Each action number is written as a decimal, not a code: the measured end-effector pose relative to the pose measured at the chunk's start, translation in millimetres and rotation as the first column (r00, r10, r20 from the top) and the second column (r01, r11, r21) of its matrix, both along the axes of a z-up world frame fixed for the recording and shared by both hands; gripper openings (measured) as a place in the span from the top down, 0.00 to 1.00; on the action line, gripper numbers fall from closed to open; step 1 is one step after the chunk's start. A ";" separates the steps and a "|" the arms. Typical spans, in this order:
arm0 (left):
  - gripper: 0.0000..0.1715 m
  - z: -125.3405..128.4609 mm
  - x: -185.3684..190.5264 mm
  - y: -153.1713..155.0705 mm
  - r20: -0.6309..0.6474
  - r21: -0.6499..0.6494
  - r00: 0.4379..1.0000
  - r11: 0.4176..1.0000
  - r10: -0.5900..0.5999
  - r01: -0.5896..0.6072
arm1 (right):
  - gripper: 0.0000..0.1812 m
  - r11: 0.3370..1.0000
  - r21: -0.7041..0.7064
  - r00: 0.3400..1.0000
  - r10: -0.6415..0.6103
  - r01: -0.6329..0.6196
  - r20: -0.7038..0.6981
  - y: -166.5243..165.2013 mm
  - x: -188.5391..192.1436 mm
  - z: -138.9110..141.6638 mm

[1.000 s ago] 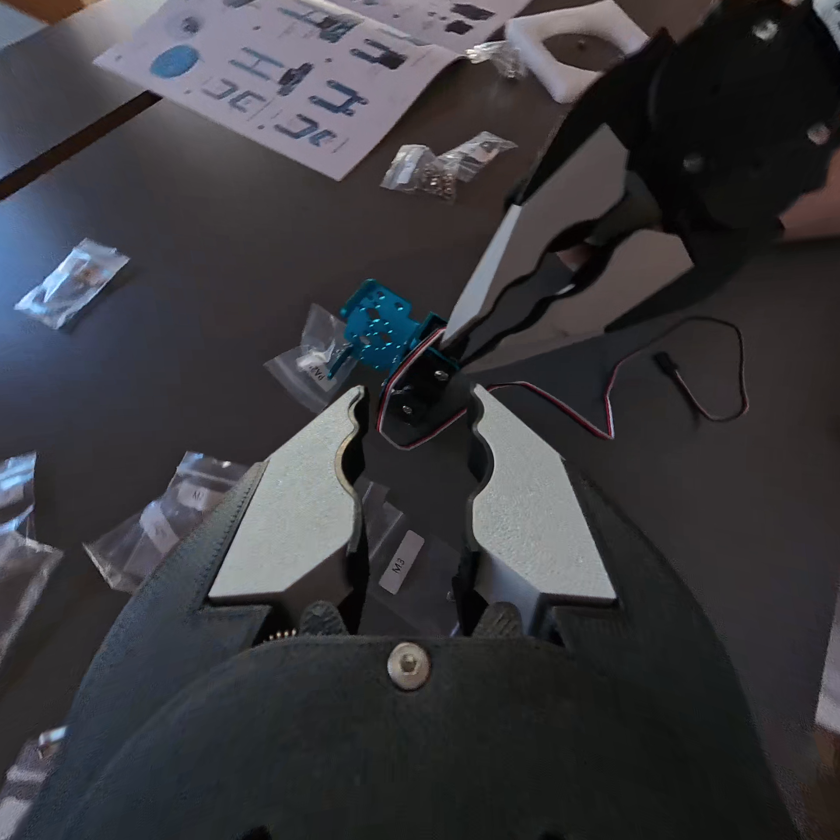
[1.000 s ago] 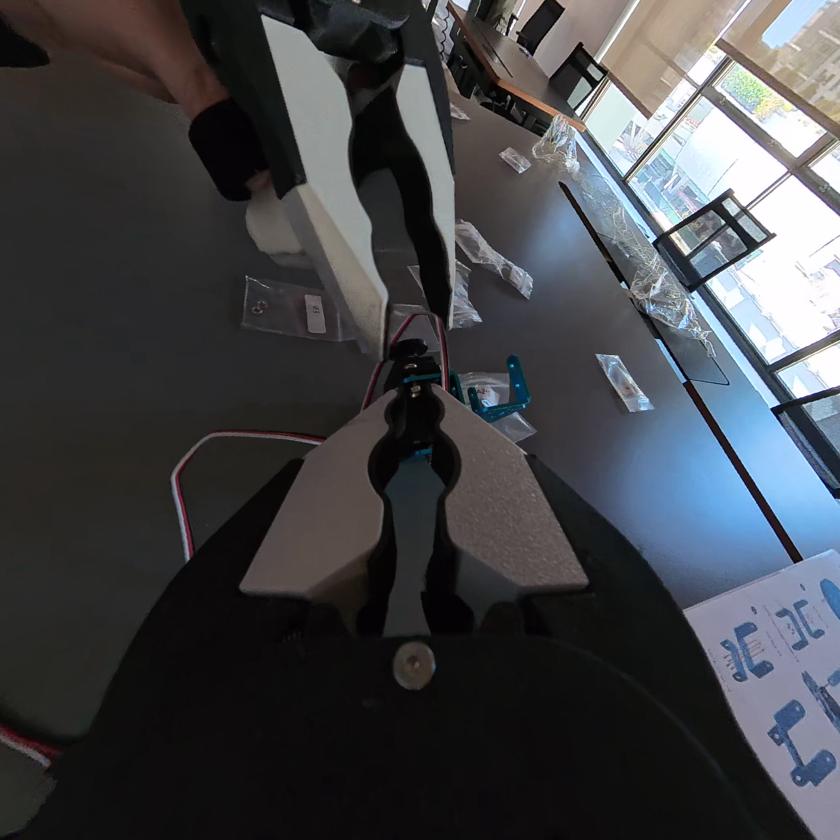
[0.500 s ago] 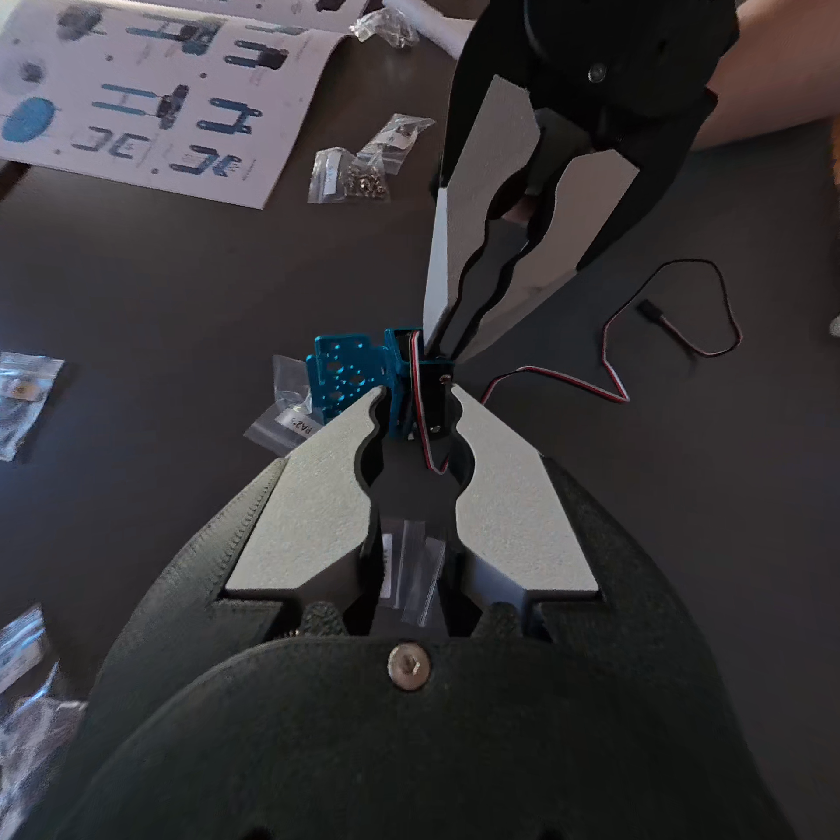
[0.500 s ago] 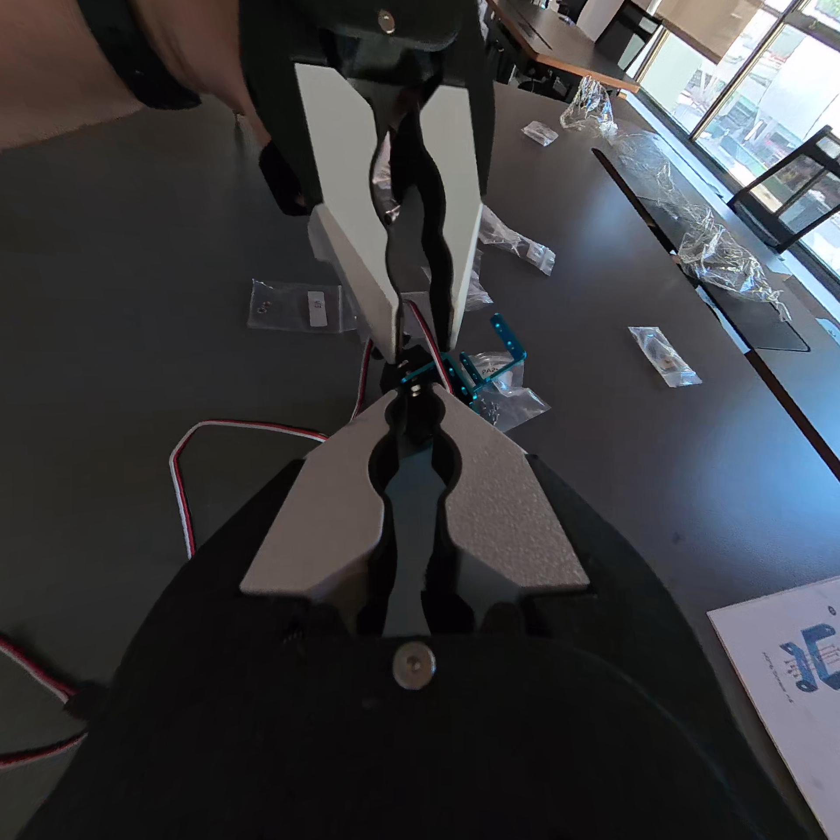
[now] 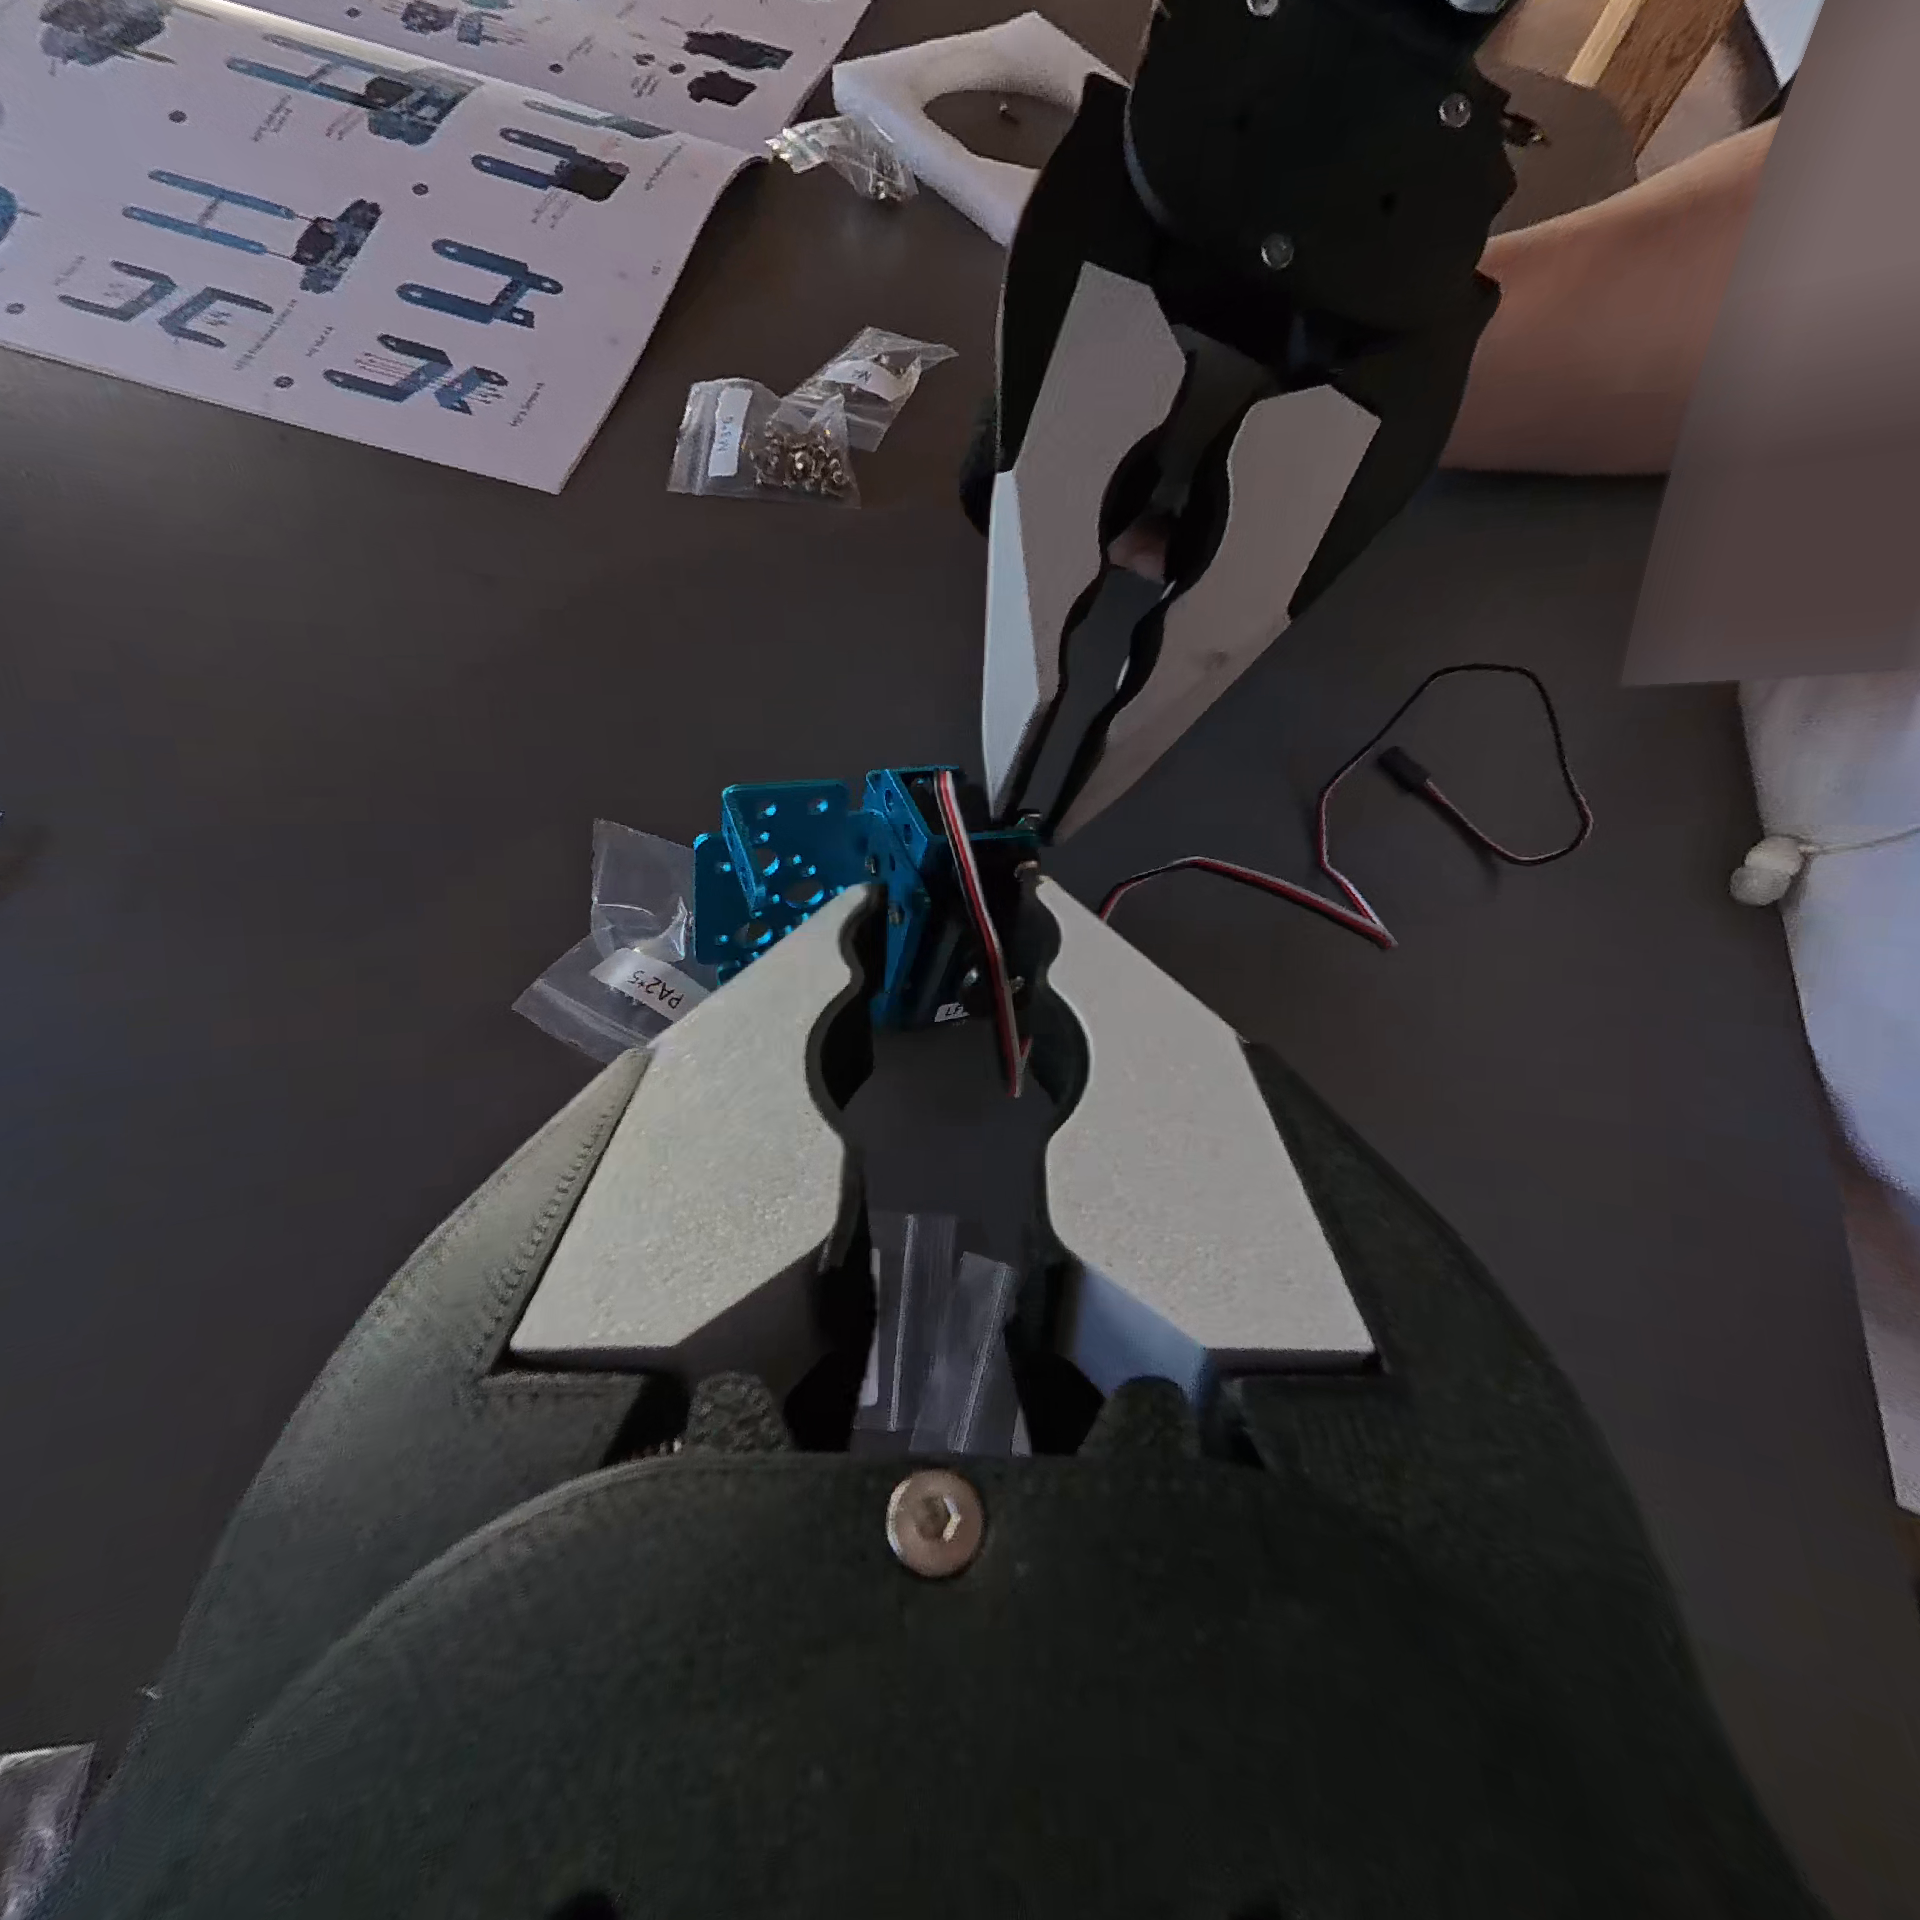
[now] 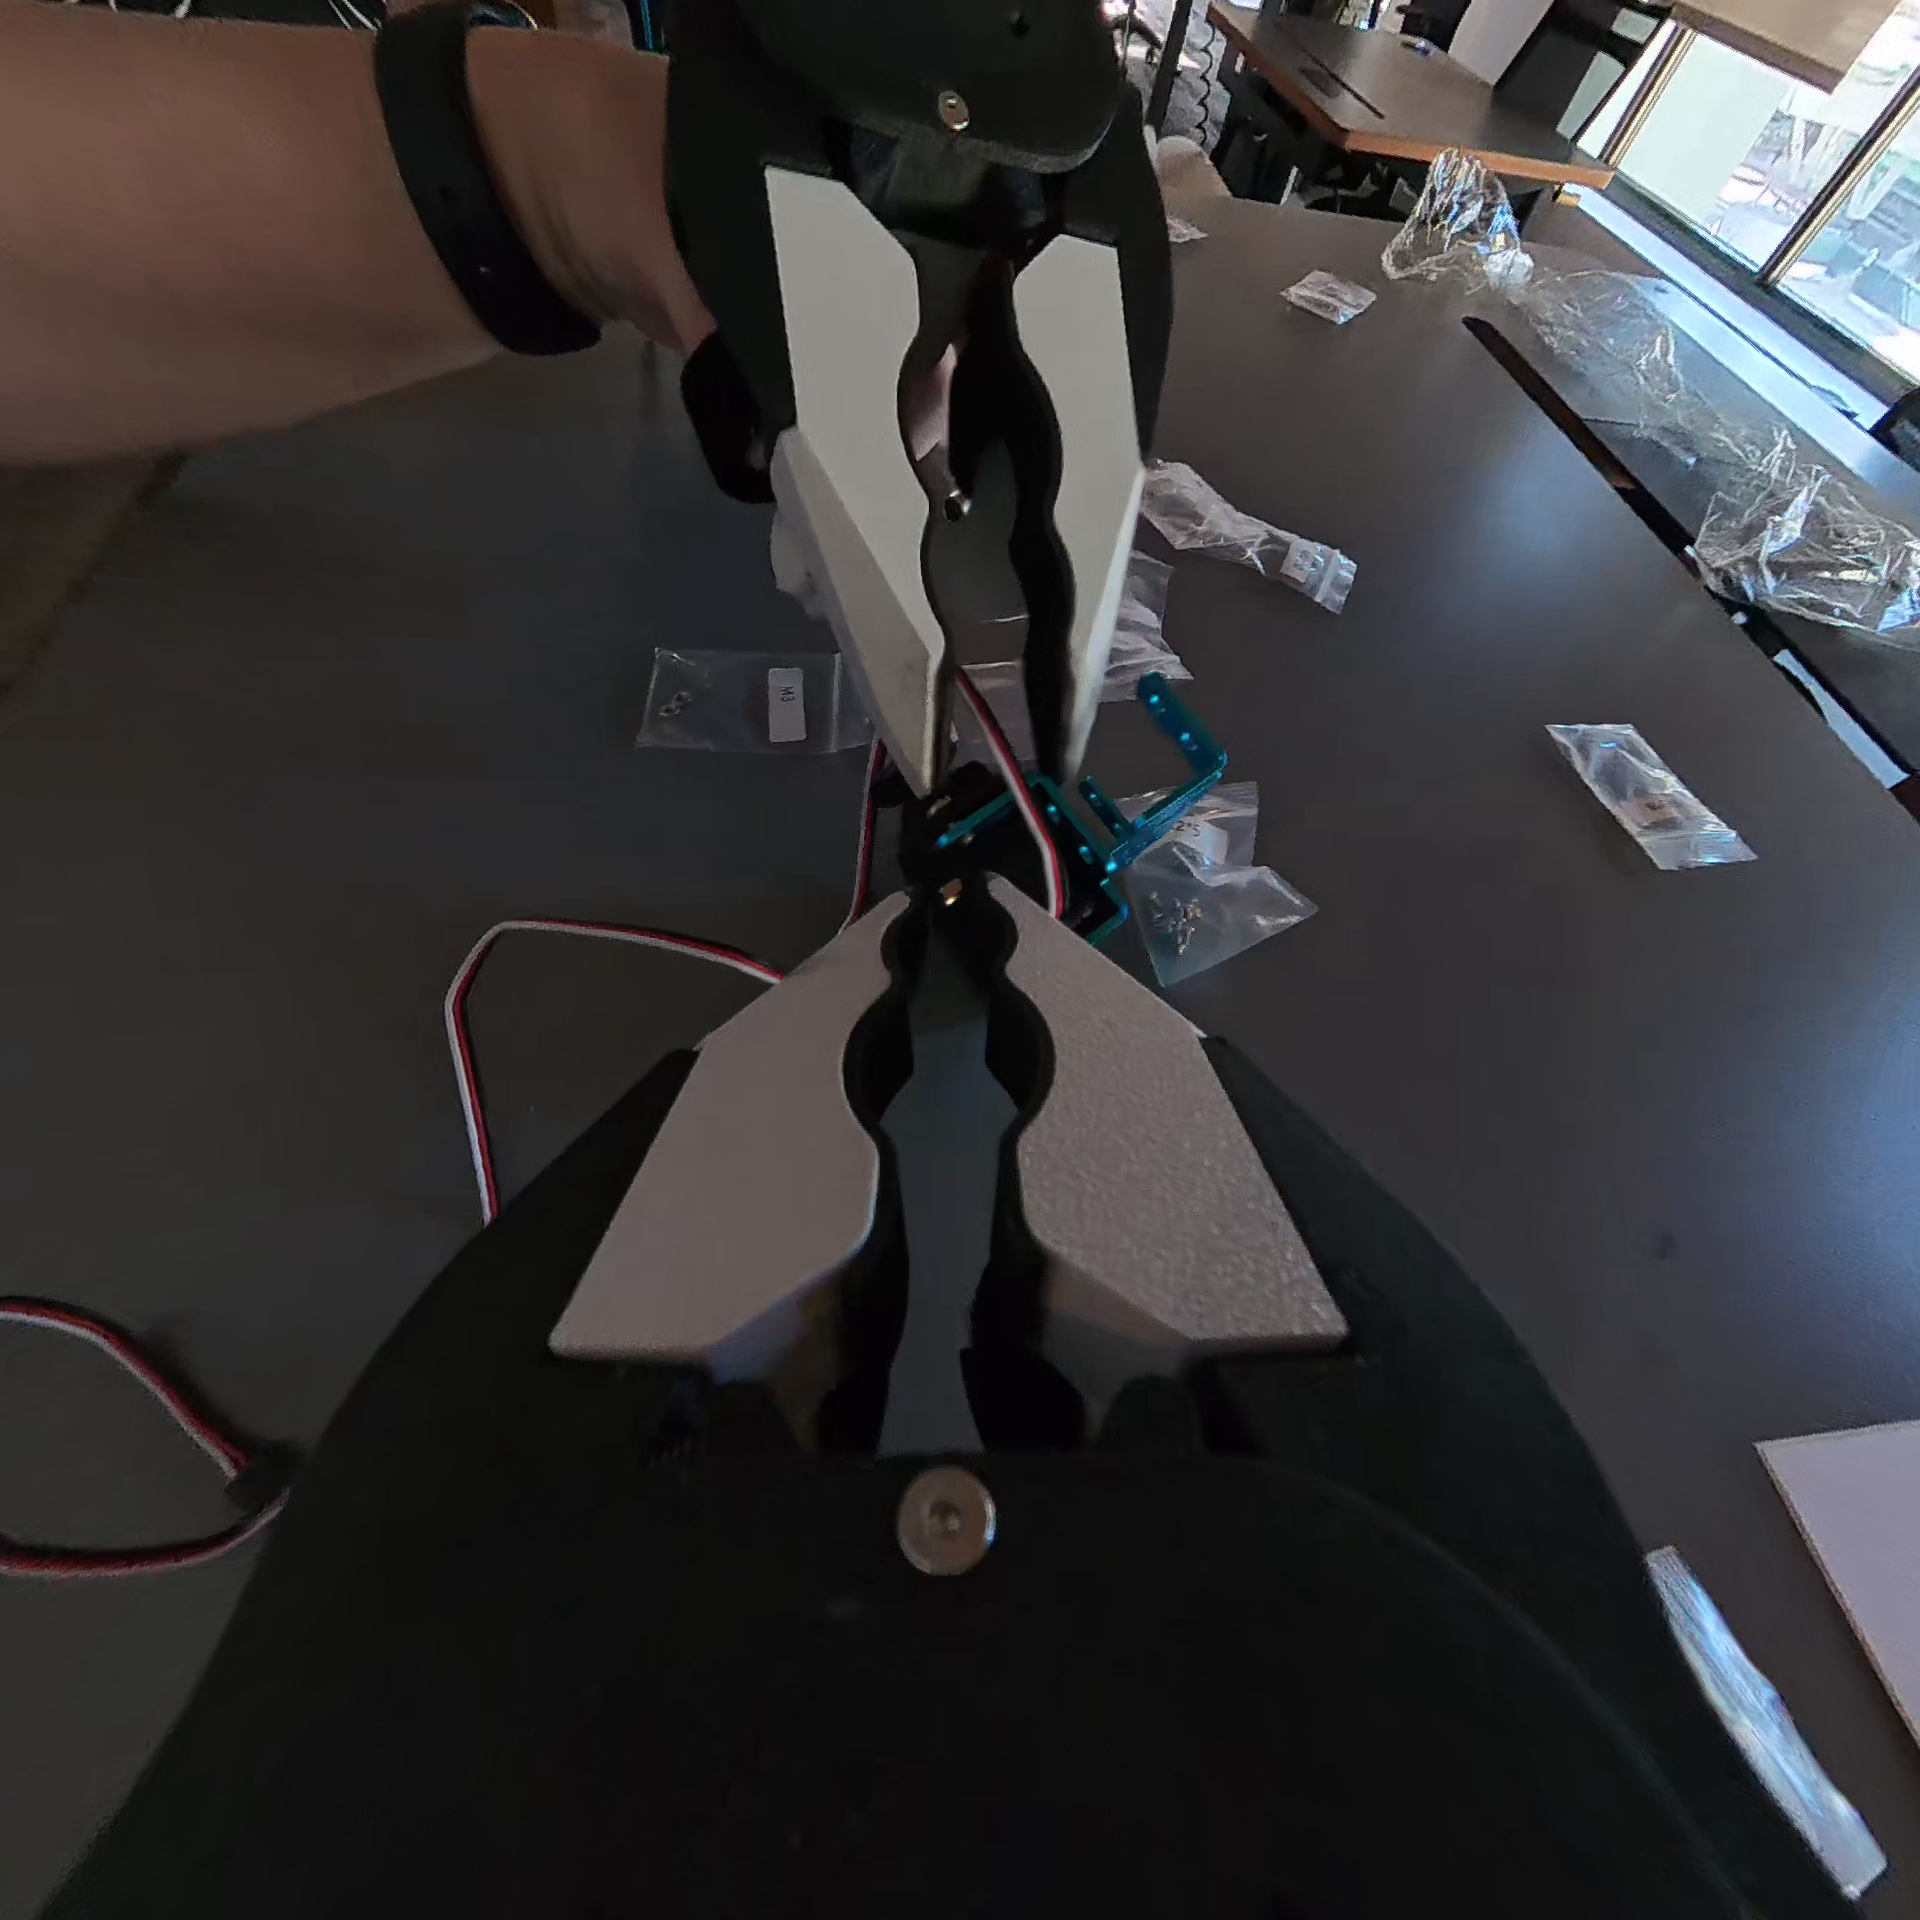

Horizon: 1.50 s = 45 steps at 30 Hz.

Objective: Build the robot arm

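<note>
I held the servo (image 5: 951,935) in its blue bracket (image 5: 774,883) over the dark worktop (image 5: 312,675): left tool (image 5: 948,896) clamped across it, right tool (image 6: 940,891) pinched on its tab. Parts bags (image 5: 769,447), a manual (image 5: 343,208) and foam (image 5: 935,135) lay around; windows (image 6: 1829,135) beyond.

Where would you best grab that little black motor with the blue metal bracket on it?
Probably by the black motor body, across its flat sides: it is blocky, so flat fingers sit square on it. The left gripper straddles it that way, coming from the end away from the blue bracket. The right gripper pinches the opposite end. I would avoid the striped cable.
</note>
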<state>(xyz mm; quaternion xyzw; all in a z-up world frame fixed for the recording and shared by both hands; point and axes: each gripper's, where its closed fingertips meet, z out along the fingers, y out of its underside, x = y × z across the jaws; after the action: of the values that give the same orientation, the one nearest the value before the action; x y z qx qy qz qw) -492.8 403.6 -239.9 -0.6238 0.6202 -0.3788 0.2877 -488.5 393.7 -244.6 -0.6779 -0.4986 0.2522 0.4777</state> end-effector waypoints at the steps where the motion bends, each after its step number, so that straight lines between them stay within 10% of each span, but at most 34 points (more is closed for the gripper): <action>1: 0.83 0.5 0.1 0.3 0.009 -0.002 1.000 1.000 0.007 -0.007 | 0.96 1.000 0.013 1.000 0.001 -0.001 0.010 -0.5 0.4 -1.3; 36: 0.87 -0.5 2.5 3.4 0.079 0.114 0.997 0.993 0.027 -0.036 | 0.97 0.995 -0.103 0.999 -0.003 -0.002 -0.051 9.6 -2.7 2.4; 45: 0.87 -0.6 4.2 2.4 0.079 0.131 0.996 0.991 0.030 -0.040 | 0.91 0.970 -0.181 0.986 -0.160 0.164 0.035 17.3 62.9 -7.7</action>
<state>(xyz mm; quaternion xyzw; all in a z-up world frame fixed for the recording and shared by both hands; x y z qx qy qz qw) -488.6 406.0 -240.5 -0.5990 0.6215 -0.3554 0.3586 -425.6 411.0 -252.4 -0.7600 -0.4211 0.2503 0.4271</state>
